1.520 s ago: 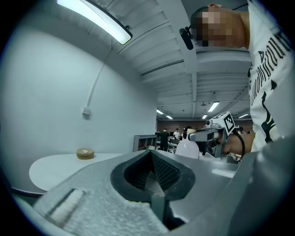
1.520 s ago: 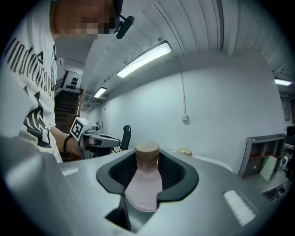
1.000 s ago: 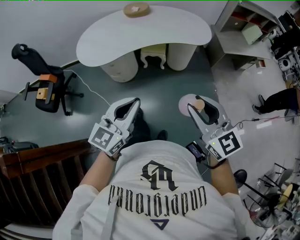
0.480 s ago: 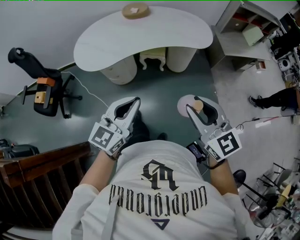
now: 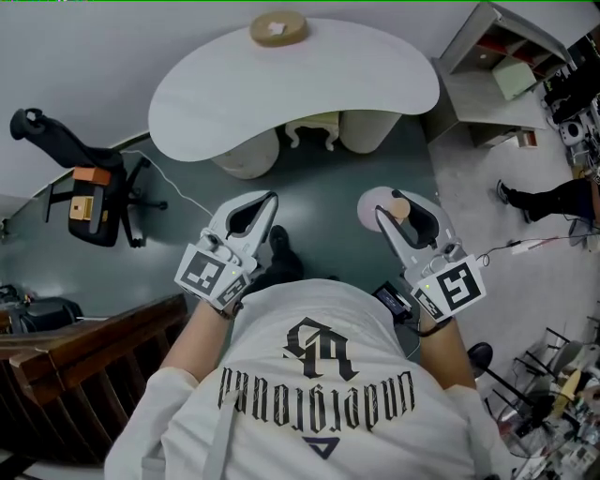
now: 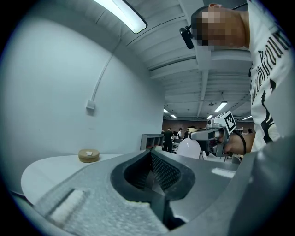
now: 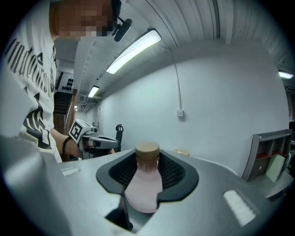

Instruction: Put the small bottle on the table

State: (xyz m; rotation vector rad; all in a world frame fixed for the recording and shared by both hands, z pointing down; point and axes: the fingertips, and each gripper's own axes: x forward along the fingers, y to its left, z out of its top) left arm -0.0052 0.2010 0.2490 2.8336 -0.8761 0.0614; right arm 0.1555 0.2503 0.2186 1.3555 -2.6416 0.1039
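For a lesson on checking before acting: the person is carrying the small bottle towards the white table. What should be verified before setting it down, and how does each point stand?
1. Grip: ok. The right gripper is closed on the small bottle.
2. Bottle attitude: ok. It is roughly upright, cap on top.
3. Bottle over the table: not ok. The table lies ahead and the bottle is above the floor.
4. Free space on the table: ok. Only a round tan item sits at its far edge.
5. Left gripper out of the way: ok. It is shut, empty and apart from the bottle.
6. Cap tight: cannot tell.
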